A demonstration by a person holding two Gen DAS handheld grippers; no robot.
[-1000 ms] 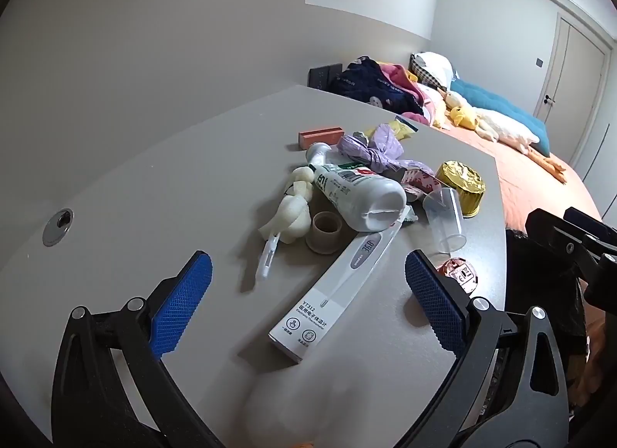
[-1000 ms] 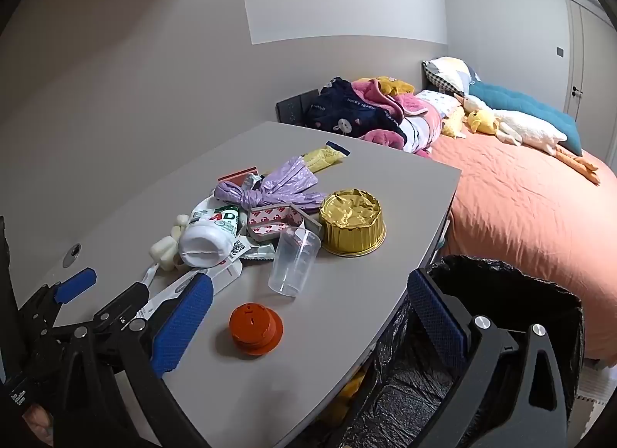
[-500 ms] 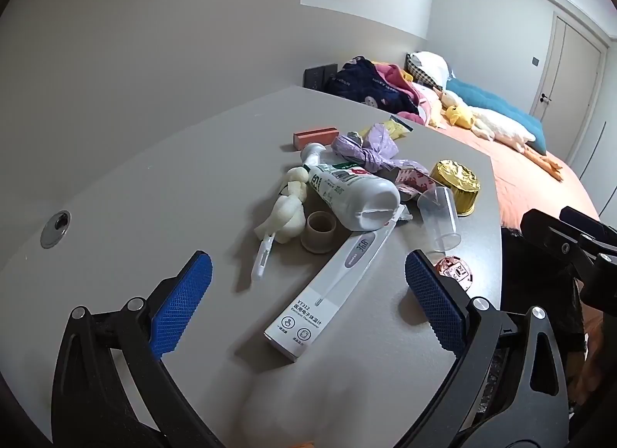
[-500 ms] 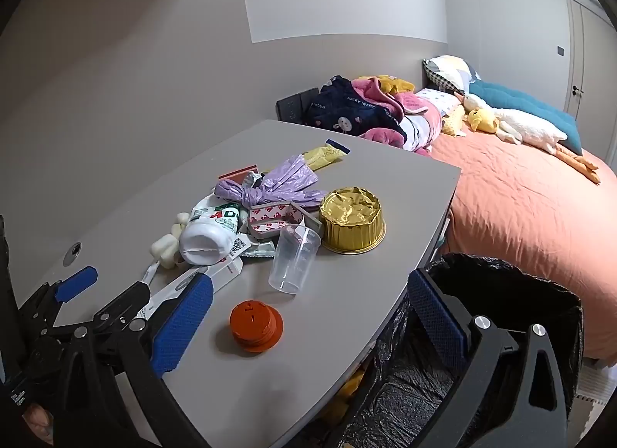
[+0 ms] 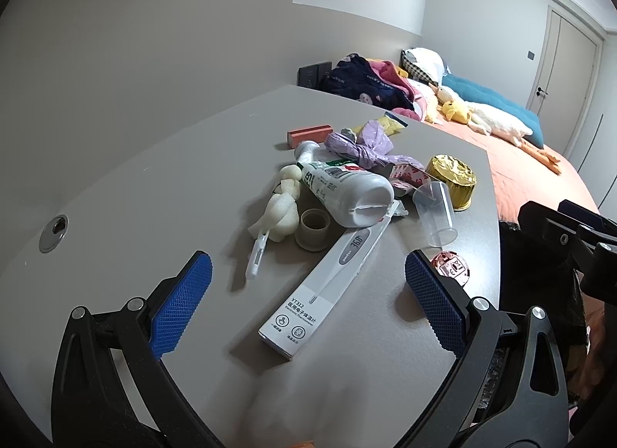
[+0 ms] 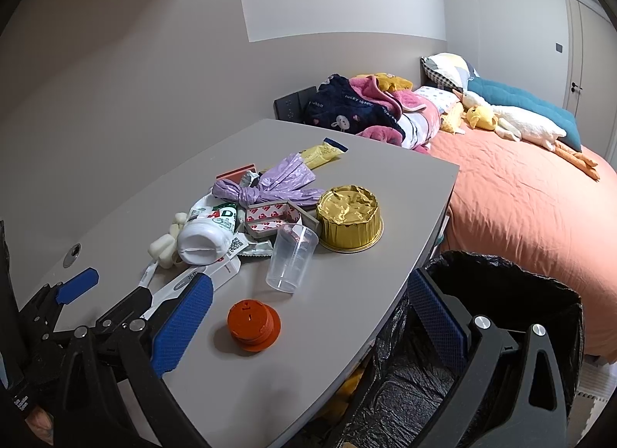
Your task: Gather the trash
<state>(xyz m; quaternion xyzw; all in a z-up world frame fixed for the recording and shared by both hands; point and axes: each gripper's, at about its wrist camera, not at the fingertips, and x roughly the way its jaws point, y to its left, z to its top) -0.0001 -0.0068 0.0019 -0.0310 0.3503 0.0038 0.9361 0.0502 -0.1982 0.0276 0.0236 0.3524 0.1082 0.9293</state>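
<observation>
A pile of trash lies on the grey table (image 5: 154, 186). It includes a white thermometer box (image 5: 327, 286), a white bottle on its side (image 5: 347, 189), a clear plastic cup (image 6: 291, 257), a gold foil cup (image 6: 349, 218), a knotted purple bag (image 6: 270, 186) and an orange cap (image 6: 252, 326). My left gripper (image 5: 306, 293) hangs open just above the near end of the thermometer box. My right gripper (image 6: 308, 317) is open over the table's edge, with the orange cap between its fingers' lines. A black trash bag (image 6: 501, 313) gapes beside the table.
White foam lumps (image 5: 283, 209), a tape roll (image 5: 312, 228), a thin white stick (image 5: 256, 255), an orange box (image 5: 308, 133) and a yellow wrapper (image 6: 322, 153) also lie on the table. A bed (image 6: 520, 193) with clothes and plush toys stands behind. The left gripper (image 6: 123, 286) shows low left in the right wrist view.
The left gripper has drawn back slightly, so the trash pile sits a little farther off and to the left. The right gripper has hardly moved. Both stay open.
</observation>
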